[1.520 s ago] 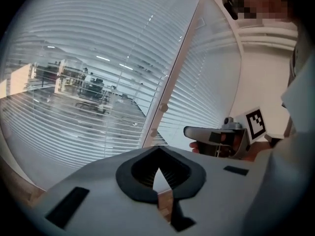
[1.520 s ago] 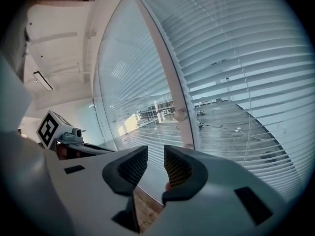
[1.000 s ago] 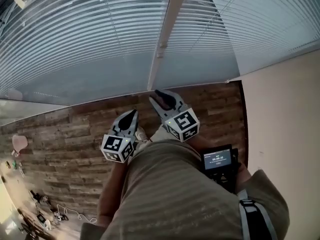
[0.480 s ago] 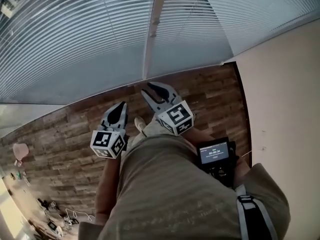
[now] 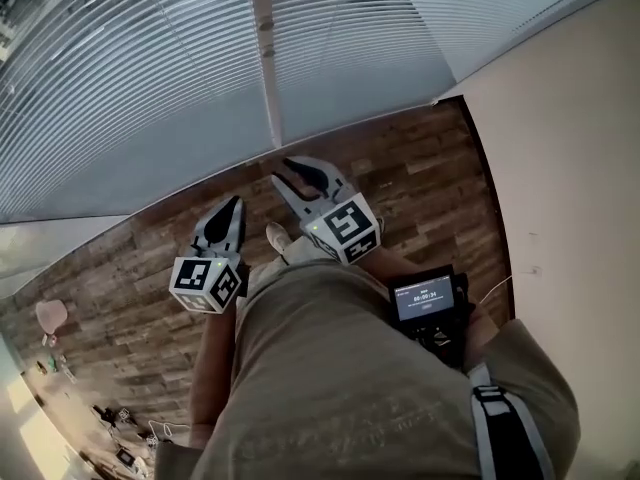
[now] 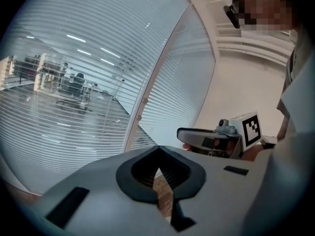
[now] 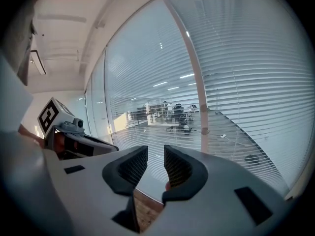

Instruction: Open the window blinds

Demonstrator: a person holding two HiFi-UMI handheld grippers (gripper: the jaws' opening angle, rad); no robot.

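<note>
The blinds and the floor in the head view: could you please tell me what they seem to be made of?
The blinds: thin, pale horizontal slats with a faint sheen, probably painted metal or plastic; the look does not settle which. The floor: brown planks with grain and staggered joints, matte, so wood or a wood-look laminate.

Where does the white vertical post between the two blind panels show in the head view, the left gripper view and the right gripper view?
Head view: the post runs down from the top edge, left of centre.
Left gripper view: the post slants from upper right down to centre.
Right gripper view: the post stands nearly upright, right of centre.
Shared landmark: the blind slats on both sides of it.
</note>
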